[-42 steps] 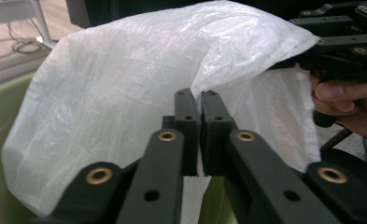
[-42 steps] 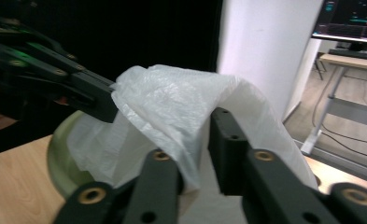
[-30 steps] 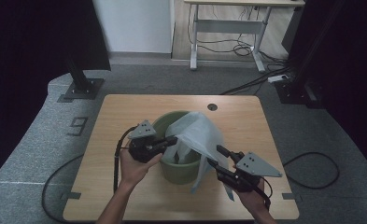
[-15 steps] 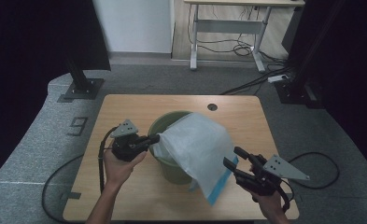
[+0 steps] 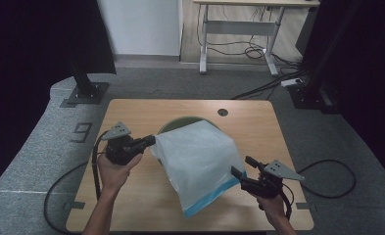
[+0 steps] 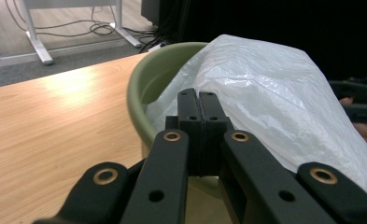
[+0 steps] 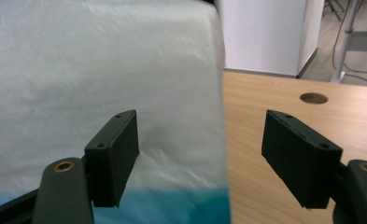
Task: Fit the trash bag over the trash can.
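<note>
A white plastic bag [image 5: 200,159] with a blue band along its lower edge lies spread over a green bin [image 5: 180,122] in the middle of the wooden table [image 5: 136,112]. My left gripper [image 5: 150,142] is at the bag's left corner, shut on it. In the left gripper view its jaws [image 6: 199,98] are pressed together in front of the bin's rim [image 6: 144,79] and the bag [image 6: 274,88]. My right gripper [image 5: 244,167] is at the bag's lower right corner. Its jaws [image 7: 200,135] have just been opening and stand wide, with the bag's edge [image 7: 125,60] between them, untouched.
A round cable hole [image 5: 223,112] sits in the table's far side. A black cable [image 5: 327,181] loops on the floor at the right, another one [image 5: 58,196] at the left. A white desk frame [image 5: 239,24] stands behind the table.
The bag has been pulled out wider across the bin. My left gripper moved left with its corner. My right gripper sank toward the table's right front, and its jaws opened off the bag.
</note>
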Demonstrator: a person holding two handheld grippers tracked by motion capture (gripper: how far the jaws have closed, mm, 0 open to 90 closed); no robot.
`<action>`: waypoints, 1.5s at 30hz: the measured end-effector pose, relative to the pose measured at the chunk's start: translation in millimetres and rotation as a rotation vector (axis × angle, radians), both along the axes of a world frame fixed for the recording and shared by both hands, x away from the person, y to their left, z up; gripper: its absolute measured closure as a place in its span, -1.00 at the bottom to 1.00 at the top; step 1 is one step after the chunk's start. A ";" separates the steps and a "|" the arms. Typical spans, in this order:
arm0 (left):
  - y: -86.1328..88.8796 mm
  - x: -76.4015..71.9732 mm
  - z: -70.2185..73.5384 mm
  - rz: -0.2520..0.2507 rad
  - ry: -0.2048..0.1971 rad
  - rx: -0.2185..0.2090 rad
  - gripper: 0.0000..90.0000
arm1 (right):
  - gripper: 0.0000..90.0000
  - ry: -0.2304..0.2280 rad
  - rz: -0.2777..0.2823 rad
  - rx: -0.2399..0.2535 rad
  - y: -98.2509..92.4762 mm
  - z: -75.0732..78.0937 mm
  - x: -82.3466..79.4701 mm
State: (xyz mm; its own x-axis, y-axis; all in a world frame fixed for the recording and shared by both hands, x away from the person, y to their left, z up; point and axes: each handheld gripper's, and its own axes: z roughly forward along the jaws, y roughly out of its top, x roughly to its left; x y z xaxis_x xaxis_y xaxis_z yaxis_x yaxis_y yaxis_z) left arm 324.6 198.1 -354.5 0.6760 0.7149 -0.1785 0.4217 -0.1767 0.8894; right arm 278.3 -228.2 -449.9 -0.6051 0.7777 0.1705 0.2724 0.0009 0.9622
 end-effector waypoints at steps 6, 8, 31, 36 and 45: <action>6.8 3.1 1.1 0.017 0.007 -0.015 1.00 | -0.38 0.018 0.029 -0.011 2.1 -12.5 5.4; 7.1 2.8 0.9 0.017 0.007 -0.014 1.00 | 0.12 0.027 0.063 -0.022 7.8 -19.6 9.1; -39.6 20.0 -6.8 -0.090 0.032 -0.004 0.98 | 0.96 -0.156 -0.025 0.005 -41.9 65.9 -2.6; -37.5 15.4 -5.7 -0.097 0.020 0.023 0.50 | 0.96 -0.174 -0.038 -0.025 -38.8 71.6 -2.6; -22.7 -12.0 14.0 -0.071 -0.055 0.002 -0.10 | 0.95 -0.154 -0.086 -0.056 -38.9 71.8 0.1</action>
State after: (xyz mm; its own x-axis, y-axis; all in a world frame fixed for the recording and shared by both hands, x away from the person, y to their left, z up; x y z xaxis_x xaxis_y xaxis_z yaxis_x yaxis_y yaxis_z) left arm 312.6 175.4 -340.5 0.7337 0.6651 -0.1387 0.3587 -0.2059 0.9104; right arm 278.4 -267.1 -378.0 -0.5517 0.8333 0.0363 0.1236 0.0386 0.9916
